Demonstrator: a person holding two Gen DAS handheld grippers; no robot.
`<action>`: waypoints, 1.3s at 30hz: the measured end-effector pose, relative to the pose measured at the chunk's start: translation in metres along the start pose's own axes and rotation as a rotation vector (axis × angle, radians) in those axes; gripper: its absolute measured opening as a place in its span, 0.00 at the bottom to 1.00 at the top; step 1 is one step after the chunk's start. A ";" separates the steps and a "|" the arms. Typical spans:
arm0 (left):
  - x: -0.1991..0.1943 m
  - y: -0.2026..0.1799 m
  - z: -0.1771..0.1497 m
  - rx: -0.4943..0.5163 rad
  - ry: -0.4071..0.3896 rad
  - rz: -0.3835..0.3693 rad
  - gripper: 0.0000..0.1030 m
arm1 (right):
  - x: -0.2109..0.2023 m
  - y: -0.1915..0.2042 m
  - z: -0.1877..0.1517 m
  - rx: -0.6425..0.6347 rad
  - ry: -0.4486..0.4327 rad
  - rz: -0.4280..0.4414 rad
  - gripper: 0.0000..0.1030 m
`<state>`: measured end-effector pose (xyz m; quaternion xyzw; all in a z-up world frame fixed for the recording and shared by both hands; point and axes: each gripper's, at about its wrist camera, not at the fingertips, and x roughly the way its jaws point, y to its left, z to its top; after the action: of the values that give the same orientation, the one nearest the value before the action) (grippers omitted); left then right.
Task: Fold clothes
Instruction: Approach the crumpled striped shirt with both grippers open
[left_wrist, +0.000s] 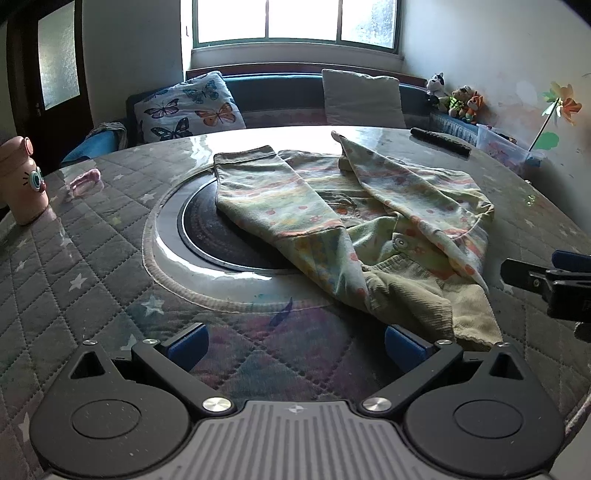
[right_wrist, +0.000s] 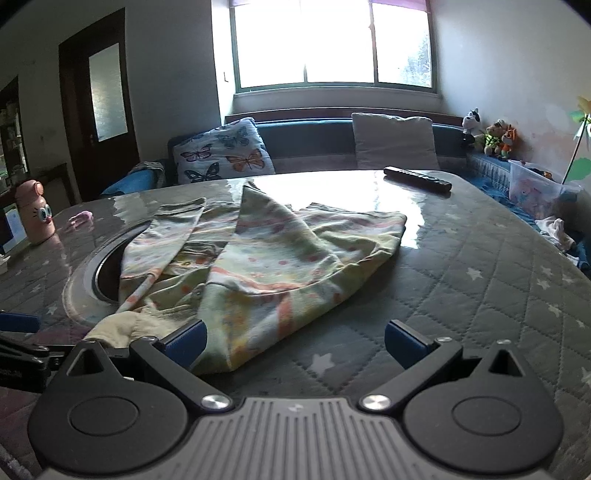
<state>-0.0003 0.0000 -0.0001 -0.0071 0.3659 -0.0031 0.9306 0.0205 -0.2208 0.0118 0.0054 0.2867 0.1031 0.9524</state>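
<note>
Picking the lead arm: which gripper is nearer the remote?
Right. The right gripper sits on the remote's side of the garment; the left gripper is farther across the table.

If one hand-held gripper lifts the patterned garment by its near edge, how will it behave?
The patterned garment would likely drape limply; it already lies in soft folds. Its crossed sleeves would probably slip open. It may slide easily on the glossy table.

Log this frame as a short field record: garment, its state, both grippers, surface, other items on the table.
garment: patterned green child's top
state: lying on the table, both sleeves folded across the body, body not yet folded
left gripper: open, empty, near the garment's near edge
right gripper: open, empty, near the garment's near edge
surface: quilted star-print table with round inset
other items: remote, pink bottle
</note>
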 end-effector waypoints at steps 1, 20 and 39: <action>0.000 0.000 -0.001 -0.002 0.001 0.001 1.00 | 0.000 0.000 0.000 0.003 0.000 -0.002 1.00; -0.005 0.000 -0.015 -0.017 0.023 0.018 1.00 | -0.004 0.025 -0.017 -0.029 0.051 0.061 1.00; -0.012 0.002 -0.006 -0.034 -0.011 0.028 1.00 | 0.008 0.034 -0.023 -0.083 0.094 0.076 1.00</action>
<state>-0.0131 0.0018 0.0042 -0.0177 0.3610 0.0160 0.9323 0.0079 -0.1871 -0.0096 -0.0281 0.3263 0.1509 0.9327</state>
